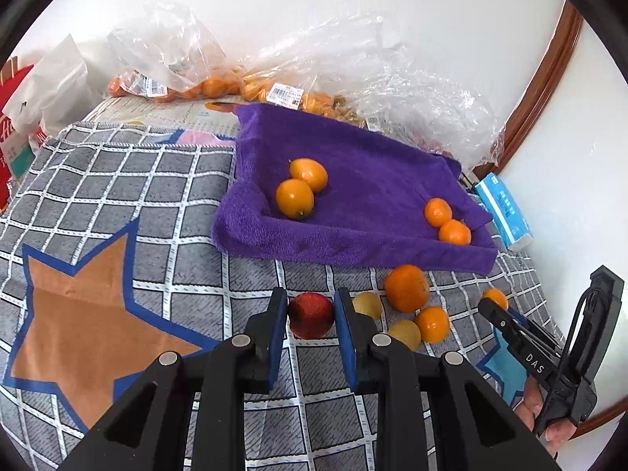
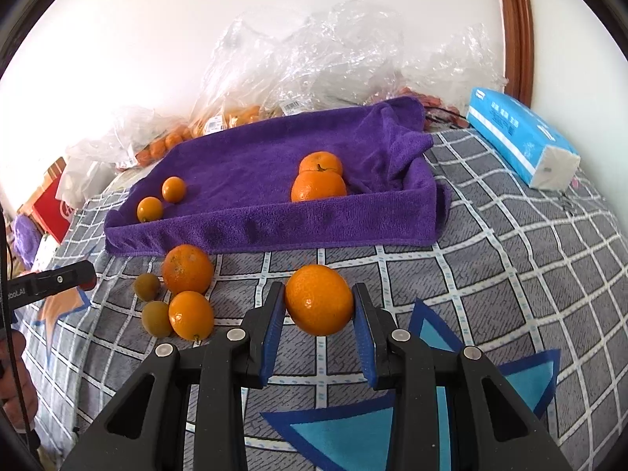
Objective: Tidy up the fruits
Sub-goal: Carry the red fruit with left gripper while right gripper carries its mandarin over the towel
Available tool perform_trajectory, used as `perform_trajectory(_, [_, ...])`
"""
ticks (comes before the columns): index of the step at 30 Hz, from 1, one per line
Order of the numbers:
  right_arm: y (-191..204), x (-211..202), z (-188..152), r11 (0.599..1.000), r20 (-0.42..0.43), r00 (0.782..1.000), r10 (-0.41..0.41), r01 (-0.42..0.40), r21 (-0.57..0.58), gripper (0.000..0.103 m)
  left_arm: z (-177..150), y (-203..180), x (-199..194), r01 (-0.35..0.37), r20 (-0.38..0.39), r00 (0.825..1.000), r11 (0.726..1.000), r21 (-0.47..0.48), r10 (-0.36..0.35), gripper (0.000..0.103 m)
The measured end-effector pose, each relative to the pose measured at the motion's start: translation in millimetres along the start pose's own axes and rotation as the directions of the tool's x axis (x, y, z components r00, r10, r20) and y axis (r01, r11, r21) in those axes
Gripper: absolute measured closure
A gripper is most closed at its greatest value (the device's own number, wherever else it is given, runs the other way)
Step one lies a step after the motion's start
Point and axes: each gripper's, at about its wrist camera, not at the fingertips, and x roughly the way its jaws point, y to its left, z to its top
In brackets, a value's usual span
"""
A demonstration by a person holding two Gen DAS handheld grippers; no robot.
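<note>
A purple towel-lined tray [image 1: 353, 243] [image 2: 274, 227] holds two oval kumquats [image 1: 300, 188] [image 2: 161, 200] at one end and two tangerines [image 1: 447, 219] [image 2: 320, 180] at the other. My left gripper [image 1: 311, 314] is shut on a small red fruit [image 1: 311, 316] on the checked cloth. My right gripper [image 2: 318, 306] is shut on an orange [image 2: 318, 300], also in the left wrist view [image 1: 495, 298]. Loose between them lie a large orange [image 1: 407, 287] [image 2: 187, 269], a smaller orange [image 1: 431, 324] [image 2: 191, 315] and two yellowish fruits [image 1: 368, 305] [image 2: 147, 286].
Clear plastic bags of oranges [image 1: 251, 86] [image 2: 235, 114] lie behind the tray by the wall. A blue tissue pack [image 1: 504, 212] [image 2: 522, 145] lies right of the tray. A red box [image 1: 15, 125] stands at far left. The checked cloth [image 1: 117, 196] covers the surface.
</note>
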Motion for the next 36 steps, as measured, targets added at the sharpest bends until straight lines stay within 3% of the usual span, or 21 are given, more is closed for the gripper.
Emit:
perform_trajectory(17, [25, -53, 38, 0.999, 0.086, 0.995, -0.049, 0.05, 0.0, 0.069, 20, 6, -36, 0.047, 0.064, 0.997, 0.999, -0.01, -0.046, 0.08])
perform_trajectory(36, [31, -59, 67, 0.998, 0.114, 0.992, -0.053, 0.051, 0.026, 0.069, 44, 5, -46, 0.058, 0.091, 0.994, 0.998, -0.006, -0.057, 0.08])
